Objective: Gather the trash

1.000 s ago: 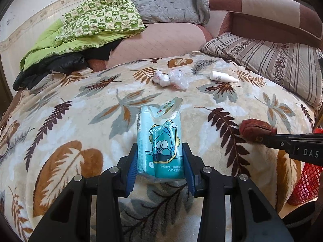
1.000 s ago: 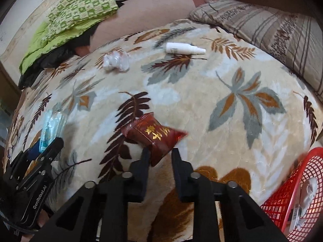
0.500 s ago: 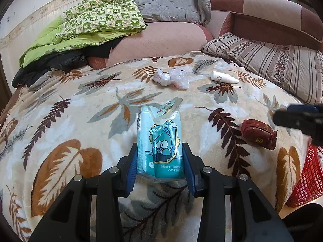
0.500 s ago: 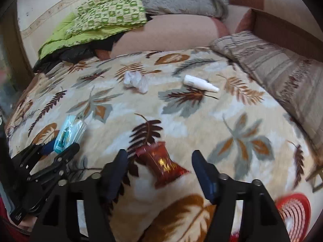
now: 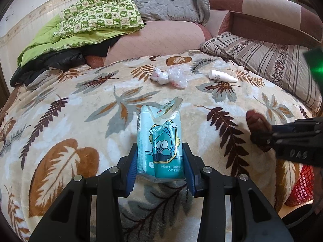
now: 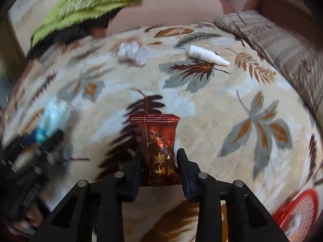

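Left wrist view: the left gripper (image 5: 160, 166) pinches a teal tissue pack (image 5: 160, 143) w/ a cartoon bird print, clear flap open at its far end, held upright between the blue pads. Right wrist view: the right gripper (image 6: 159, 164) pinches a dark red candy wrapper (image 6: 159, 143) w/ gold characters, glossy, crimped at the far edge; the fingers press both its sides.

Both are over a bed covered w/ a cream blanket (image 5: 60, 121) w/ a brown & grey leaf pattern. At the far side are a green checked quilt (image 5: 97, 20), a grey quilted blanket (image 5: 167, 0) and something black (image 5: 48, 62) under the green one. On the right lies a striped pillow (image 5: 262, 56). A red mesh basket (image 6: 302, 207) is near right, beside the bed.

Count on the blanket: 1 crumpled clear plastic wad (image 5: 168, 76), 1 small white tube (image 5: 222, 77) to its right, well apart from both grippers. In the grippers: 1 tissue pack, 1 wrapper. 1 basket.
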`<state>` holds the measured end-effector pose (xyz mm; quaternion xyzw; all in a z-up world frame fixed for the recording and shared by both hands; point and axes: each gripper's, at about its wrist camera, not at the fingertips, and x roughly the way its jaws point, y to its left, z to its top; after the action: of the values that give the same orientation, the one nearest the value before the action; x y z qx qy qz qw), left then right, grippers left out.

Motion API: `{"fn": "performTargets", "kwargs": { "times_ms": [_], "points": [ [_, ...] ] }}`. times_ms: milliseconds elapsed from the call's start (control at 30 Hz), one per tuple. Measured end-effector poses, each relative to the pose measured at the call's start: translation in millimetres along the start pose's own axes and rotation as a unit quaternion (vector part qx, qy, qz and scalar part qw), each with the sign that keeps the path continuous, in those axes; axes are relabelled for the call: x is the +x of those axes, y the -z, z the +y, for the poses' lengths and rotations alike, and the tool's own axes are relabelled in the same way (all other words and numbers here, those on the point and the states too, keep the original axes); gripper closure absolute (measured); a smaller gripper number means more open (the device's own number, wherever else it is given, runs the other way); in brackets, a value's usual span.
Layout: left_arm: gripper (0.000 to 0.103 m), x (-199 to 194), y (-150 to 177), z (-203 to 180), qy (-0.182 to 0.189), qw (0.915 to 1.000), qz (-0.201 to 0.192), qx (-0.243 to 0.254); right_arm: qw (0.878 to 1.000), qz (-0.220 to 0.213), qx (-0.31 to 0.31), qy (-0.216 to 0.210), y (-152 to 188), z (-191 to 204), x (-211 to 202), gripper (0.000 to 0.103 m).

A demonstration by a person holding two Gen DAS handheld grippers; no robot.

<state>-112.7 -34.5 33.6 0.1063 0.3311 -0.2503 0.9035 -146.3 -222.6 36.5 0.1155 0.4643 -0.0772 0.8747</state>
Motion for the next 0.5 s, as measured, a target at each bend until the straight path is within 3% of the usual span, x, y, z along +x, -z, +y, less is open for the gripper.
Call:
{"fn": "performTargets", "kwargs": {
  "times_ms": [167, 300, 500],
  "points": [
    [0.064, -3, 0, -2, 0.003, 0.9999, -0.009, 0.004, 0.996, -0.078, 0.050, -0.001, 15, 11, -28, 0.067],
    [0.064, -5, 1, -4, 0.002, 0.9999, -0.011, 0.010, 0.992, -0.118, 0.040, 0.004, 22, 22, -41, 0.067],
    [0.064, -7, 1, -7, 0.001, 0.9997, -0.015, 0.021, 0.992, -0.115, 0.049, 0.005, 23, 20, -38, 0.067]
  ]
}}
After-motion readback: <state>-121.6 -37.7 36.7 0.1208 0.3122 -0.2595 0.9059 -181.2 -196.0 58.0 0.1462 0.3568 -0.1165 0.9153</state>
